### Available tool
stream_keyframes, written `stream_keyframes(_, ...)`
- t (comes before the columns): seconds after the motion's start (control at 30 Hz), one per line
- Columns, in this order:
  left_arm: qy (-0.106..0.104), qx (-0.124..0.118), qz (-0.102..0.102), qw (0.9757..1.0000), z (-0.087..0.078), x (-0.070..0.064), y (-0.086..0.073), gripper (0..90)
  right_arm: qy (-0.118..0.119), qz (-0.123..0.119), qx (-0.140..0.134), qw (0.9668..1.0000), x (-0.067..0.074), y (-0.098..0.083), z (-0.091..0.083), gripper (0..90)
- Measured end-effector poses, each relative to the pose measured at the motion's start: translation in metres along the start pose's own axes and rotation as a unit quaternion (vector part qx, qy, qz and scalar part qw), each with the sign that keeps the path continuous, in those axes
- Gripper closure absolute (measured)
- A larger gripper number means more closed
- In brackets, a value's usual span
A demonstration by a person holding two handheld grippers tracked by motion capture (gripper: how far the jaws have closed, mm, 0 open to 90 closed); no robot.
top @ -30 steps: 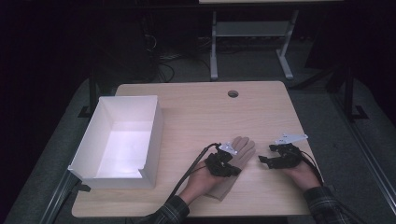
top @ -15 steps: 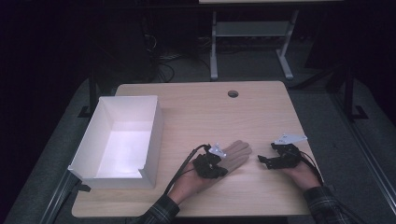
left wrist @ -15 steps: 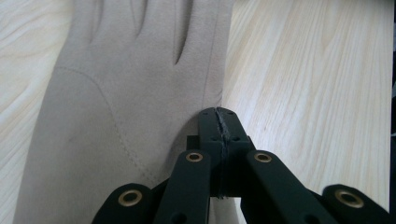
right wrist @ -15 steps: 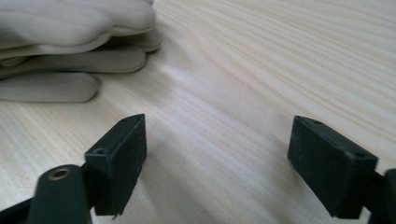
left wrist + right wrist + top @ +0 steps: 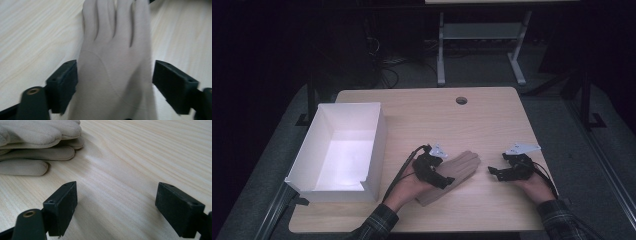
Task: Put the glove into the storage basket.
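Observation:
A tan glove (image 5: 463, 166) lies flat on the wooden table (image 5: 452, 120), near its front edge. My left gripper (image 5: 438, 171) is over the glove's palm. In the left gripper view the glove (image 5: 115, 65) runs between the two black jaws of the left gripper (image 5: 115, 86), which stand apart on either side of it, close to its edges. My right gripper (image 5: 498, 168) rests to the right of the glove and points at it. In the right gripper view the right gripper (image 5: 116, 207) is open over bare wood, and the glove's fingertips (image 5: 37, 152) lie ahead at the upper left.
A white open box (image 5: 377, 135) stands on the left part of the table, with nothing in it. A round cable hole (image 5: 461, 100) sits near the far edge. Dark floor and a metal stand (image 5: 482, 35) lie beyond the table.
My left gripper has shifted a little to the left and back along the glove, toward its cuff. The glove and the right gripper have stayed where they were.

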State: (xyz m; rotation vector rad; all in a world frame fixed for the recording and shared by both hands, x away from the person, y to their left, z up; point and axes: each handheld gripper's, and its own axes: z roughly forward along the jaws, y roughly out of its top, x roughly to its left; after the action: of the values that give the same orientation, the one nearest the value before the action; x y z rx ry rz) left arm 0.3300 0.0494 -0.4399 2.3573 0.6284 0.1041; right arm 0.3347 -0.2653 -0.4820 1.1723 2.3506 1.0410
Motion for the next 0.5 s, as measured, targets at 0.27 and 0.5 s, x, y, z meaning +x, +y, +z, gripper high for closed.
stream_keyframes(0.27, 0.007, 0.029, 0.013, 0.9995, 0.019, -0.001, -0.006, 14.7, 0.0, 0.001, 0.001, 1.0, 0.0, 0.0, 0.0, 17.4)
stream_keyframes(0.5, 0.002, 0.029, 0.013, 0.9995, 0.022, -0.002, -0.01, 16.5, 0.0, 0.001, 0.001, 1.0, 0.0, 0.0, 0.0, 17.4)
